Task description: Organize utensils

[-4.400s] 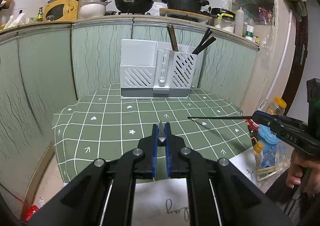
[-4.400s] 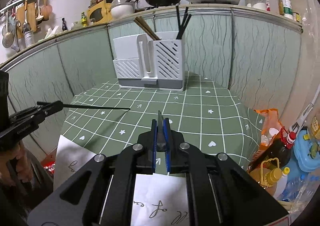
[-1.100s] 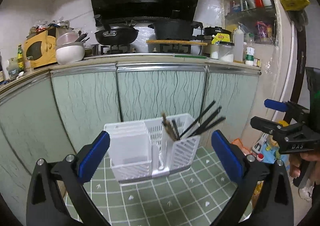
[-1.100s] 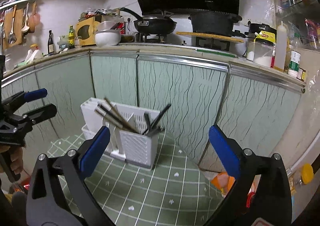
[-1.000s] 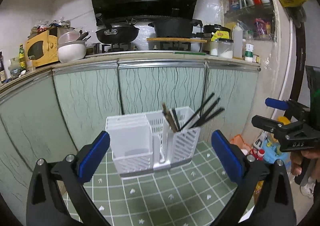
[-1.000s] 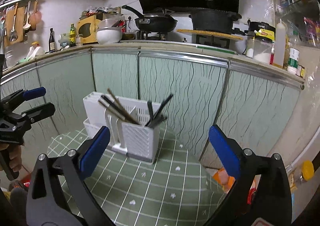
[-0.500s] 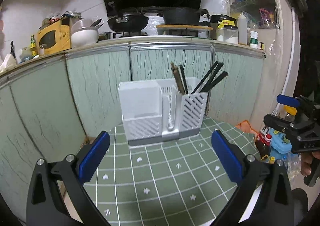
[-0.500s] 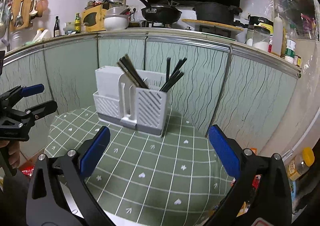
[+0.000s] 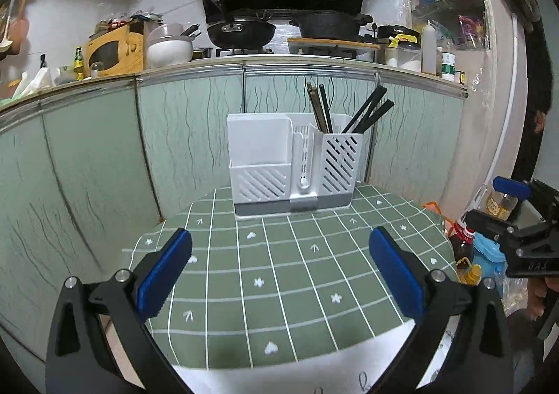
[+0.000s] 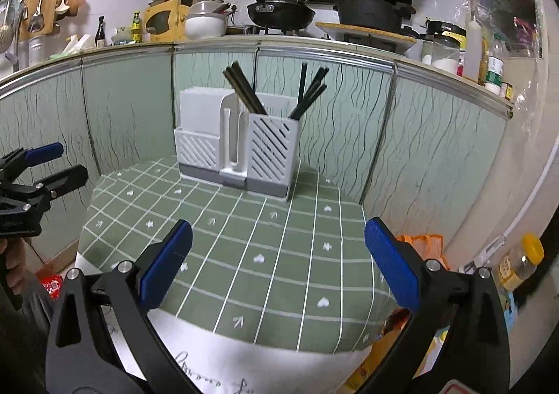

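Observation:
A white slotted utensil holder (image 9: 292,167) stands at the far edge of the green checked tablecloth (image 9: 279,271); it also shows in the right wrist view (image 10: 241,149). Several dark and brown chopsticks (image 9: 363,111) stand upright in its right compartment (image 10: 307,93). My left gripper (image 9: 279,271) is wide open and empty, held over the near part of the table. My right gripper (image 10: 277,261) is wide open and empty, too. Each gripper shows in the other's view, the right one (image 9: 489,209) at the right edge, the left one (image 10: 56,163) at the left edge.
Pale green cabinet panels (image 9: 91,156) close in behind and beside the table. The counter above carries a wok (image 9: 241,32), a pot (image 9: 332,23) and jars. Bottles and bags (image 9: 468,247) crowd the floor to the right. A white paper (image 10: 244,366) hangs at the table's near edge.
Both grippers, earlier shut on a chopstick each, are now open and empty. Over the last second both have pulled back and down from the holder, which now holds more chopsticks.

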Available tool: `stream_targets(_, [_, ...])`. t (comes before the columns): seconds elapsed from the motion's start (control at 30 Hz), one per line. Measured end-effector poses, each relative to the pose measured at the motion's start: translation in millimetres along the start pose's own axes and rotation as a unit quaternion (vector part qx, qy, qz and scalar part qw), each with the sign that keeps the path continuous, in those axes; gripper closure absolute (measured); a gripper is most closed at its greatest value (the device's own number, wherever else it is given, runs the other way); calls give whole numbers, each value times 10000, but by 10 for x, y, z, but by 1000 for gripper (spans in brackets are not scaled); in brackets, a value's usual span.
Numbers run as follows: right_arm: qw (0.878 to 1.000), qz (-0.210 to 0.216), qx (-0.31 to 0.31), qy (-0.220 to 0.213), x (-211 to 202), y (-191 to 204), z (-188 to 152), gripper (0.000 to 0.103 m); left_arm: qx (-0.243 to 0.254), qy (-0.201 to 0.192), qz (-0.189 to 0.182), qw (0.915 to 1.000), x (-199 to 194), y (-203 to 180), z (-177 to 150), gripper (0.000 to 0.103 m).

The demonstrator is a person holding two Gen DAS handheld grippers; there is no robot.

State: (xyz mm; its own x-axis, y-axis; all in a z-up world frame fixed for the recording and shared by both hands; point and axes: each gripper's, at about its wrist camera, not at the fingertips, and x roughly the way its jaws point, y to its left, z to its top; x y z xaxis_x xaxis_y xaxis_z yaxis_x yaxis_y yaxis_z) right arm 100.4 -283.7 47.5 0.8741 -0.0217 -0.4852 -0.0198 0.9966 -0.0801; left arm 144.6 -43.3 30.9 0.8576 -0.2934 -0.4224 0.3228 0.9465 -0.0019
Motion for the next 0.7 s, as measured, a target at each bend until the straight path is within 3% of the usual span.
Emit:
stream_targets(0.47, [9991, -325, 182, 200, -61, 208, -585, 8, -65, 70, 197, 9998, -126, -7, -700, 5])
stream_targets(0.7, [9980, -444, 409, 186, -72, 222, -755, 8, 99, 83, 463, 9988, -125, -46, -808, 5])
